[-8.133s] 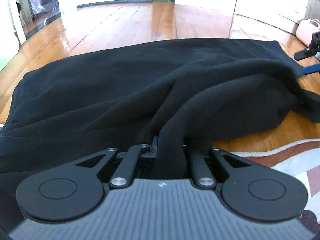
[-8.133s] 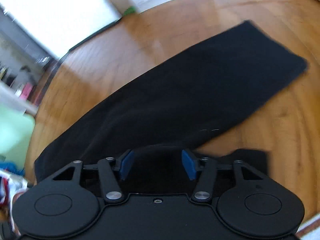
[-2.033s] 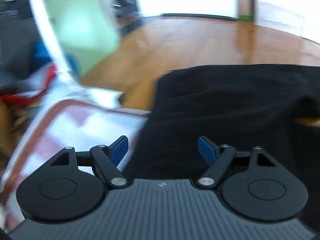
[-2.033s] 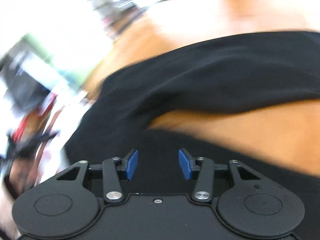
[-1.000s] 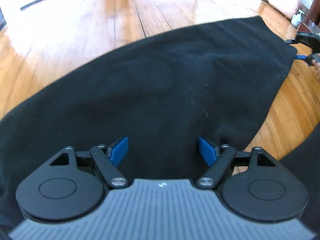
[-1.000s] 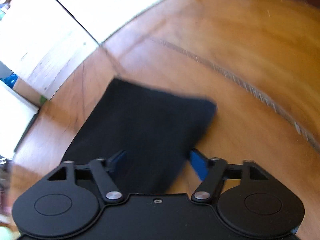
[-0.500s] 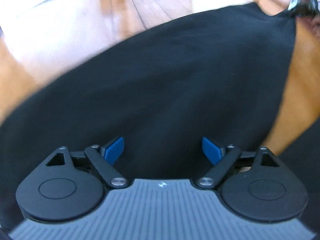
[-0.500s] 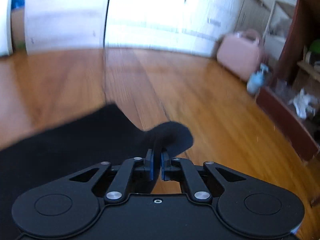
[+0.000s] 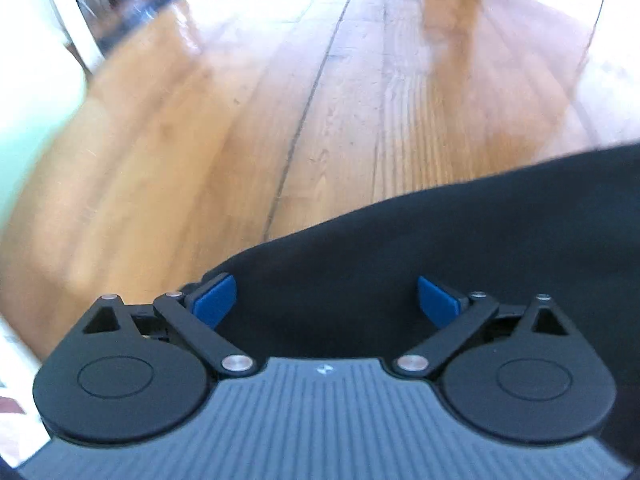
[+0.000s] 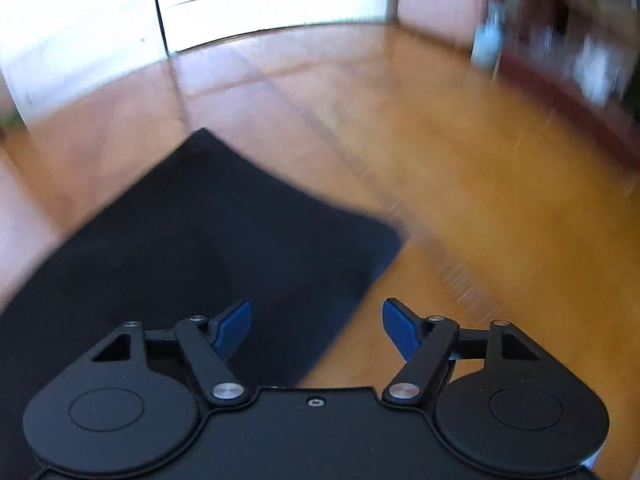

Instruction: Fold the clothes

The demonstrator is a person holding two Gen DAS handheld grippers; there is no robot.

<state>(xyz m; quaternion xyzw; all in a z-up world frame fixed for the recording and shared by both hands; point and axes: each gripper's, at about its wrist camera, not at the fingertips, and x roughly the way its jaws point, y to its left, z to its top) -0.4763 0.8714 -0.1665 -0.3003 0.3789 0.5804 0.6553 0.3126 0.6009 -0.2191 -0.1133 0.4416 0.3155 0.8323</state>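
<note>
A black garment [image 9: 460, 240] lies flat on the wooden floor [image 9: 320, 100]. In the left wrist view its far edge runs across the lower half. My left gripper [image 9: 326, 300] hovers over that edge, jaws opening wide, blue pads apart with only flat cloth below them. In the right wrist view the black garment [image 10: 200, 248] ends in a squared end with a corner at mid frame. My right gripper [image 10: 316, 328] hangs above the cloth's right edge, jaws opening, nothing pinched between the blue pads.
White cupboards [image 10: 240, 8] line the far wall. A pink bag [image 10: 436, 4] and a dark wooden shelf unit [image 10: 580, 60] stand at the right. A pale green object [image 9: 24, 128] is at the left in the left wrist view.
My right gripper let go of the cloth corner it pinched half a second ago, and the corner lies flat. My left gripper swept sideways to the garment's edge and spread wider.
</note>
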